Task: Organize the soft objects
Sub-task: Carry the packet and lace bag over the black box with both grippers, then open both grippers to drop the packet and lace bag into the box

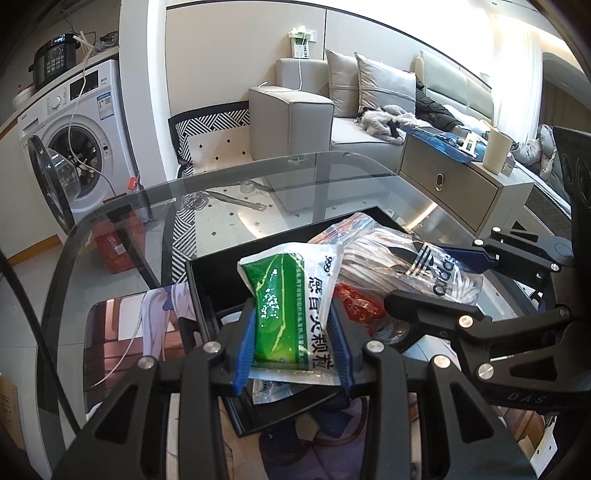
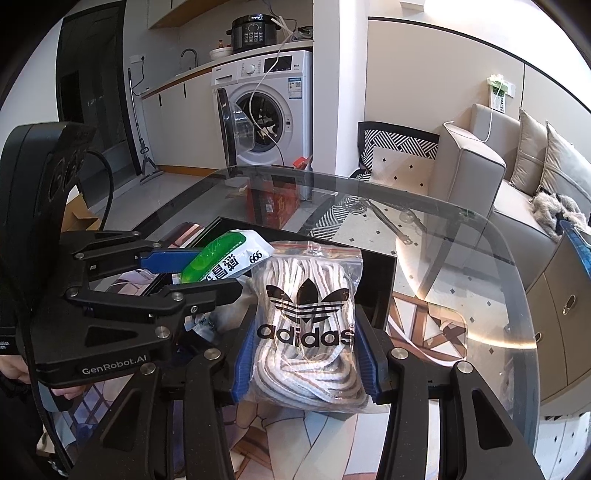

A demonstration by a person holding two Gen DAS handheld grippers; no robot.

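From the left wrist camera: two grippers work over one round glass table (image 1: 122, 221) in a living room. The left gripper (image 1: 295, 332) pinches one green-and-white sachet (image 1: 288, 306) between its blue pads (image 1: 245, 347), held above a black tray (image 1: 207, 291) that sits on the glass. At right, the right gripper (image 1: 424, 273) is clamped on one clear zip bag of striped laces (image 1: 388, 258), printed with a black logo, over the same tray. In the tray lie a red packet (image 1: 356, 302) and a clear plastic pouch (image 1: 273, 391), both partly hidden beneath the held items. Beyond the table stand one white washing machine (image 1: 85, 140) with its door open, one grey sofa (image 1: 295, 110) carrying two cushions (image 1: 369, 83), and one low cabinet (image 1: 454, 181) topped by a cup (image 1: 498, 151). A patterned rug (image 1: 218, 147) covers the floor.

From the right wrist camera: the right gripper (image 2: 306, 362) squeezes the bag of laces (image 2: 306, 325) between its blue pads (image 2: 243, 365), the bag upright, partly over the near edge of the black tray (image 2: 376, 280). To the left, the left gripper (image 2: 207, 273) holds the sachet (image 2: 229, 258) over the tray; a person's fingers (image 2: 14, 369) show at its handle. An illustrated mat (image 2: 417, 321) lies under the tray on the glass table (image 2: 480, 258). Behind are the washing machine (image 2: 266, 107), one black cooker (image 2: 255, 31) on the counter above it, the sofa (image 2: 472, 166), and a red box (image 2: 273, 206) on the floor seen through the glass.
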